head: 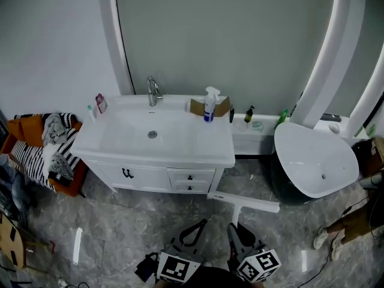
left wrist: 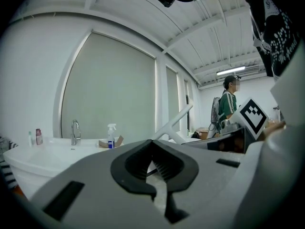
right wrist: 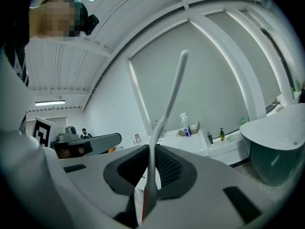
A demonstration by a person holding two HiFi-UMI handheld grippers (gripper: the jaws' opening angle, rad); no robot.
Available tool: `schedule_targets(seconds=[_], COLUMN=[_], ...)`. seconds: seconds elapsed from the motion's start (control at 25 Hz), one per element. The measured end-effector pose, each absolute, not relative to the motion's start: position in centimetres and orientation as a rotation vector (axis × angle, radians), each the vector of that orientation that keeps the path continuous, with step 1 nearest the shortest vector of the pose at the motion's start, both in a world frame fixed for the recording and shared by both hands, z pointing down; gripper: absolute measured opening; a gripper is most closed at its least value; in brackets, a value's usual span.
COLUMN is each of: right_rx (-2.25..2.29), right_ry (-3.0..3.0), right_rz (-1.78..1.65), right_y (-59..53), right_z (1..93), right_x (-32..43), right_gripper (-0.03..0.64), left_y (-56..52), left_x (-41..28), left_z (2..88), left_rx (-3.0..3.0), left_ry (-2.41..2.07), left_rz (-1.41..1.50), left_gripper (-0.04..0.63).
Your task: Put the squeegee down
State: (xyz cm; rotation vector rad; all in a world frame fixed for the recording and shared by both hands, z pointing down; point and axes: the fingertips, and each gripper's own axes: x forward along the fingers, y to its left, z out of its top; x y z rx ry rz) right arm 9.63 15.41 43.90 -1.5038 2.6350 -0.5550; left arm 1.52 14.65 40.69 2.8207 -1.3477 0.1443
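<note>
In the head view, the right hand-held gripper [head: 238, 231] holds the white squeegee [head: 243, 201] by its handle above the floor [head: 108, 221]. The blade lies crosswise just in front of the sink cabinet [head: 180, 176], and the left hand-held gripper [head: 192, 230] is beside it. The left gripper view shows that gripper's jaws pressed together on nothing, and the right gripper view shows the jaws pinching the squeegee's thin handle.

Glossy white sink [head: 180, 134], shiny chrome metal faucet [head: 153, 92], polished grey marble-look floor [head: 120, 221], matt white plastic squeegee [head: 243, 202], translucent plastic spray bottle [head: 209, 105].
</note>
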Motion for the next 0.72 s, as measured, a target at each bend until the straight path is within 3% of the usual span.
schedule_targets(seconds=[0.72], right_rx=[-1.566], right_ry=[2.593], right_rz=[-0.578], right_y=[11.2], right_z=[44.7], right_x=[6.0], right_gripper=[0.054], left_y=[9.7], left_x=[-2.7], left_z=[41.6], left_rx=[2.784], left_ry=[-1.280], left_rz=[0.137], left_gripper=[0.005])
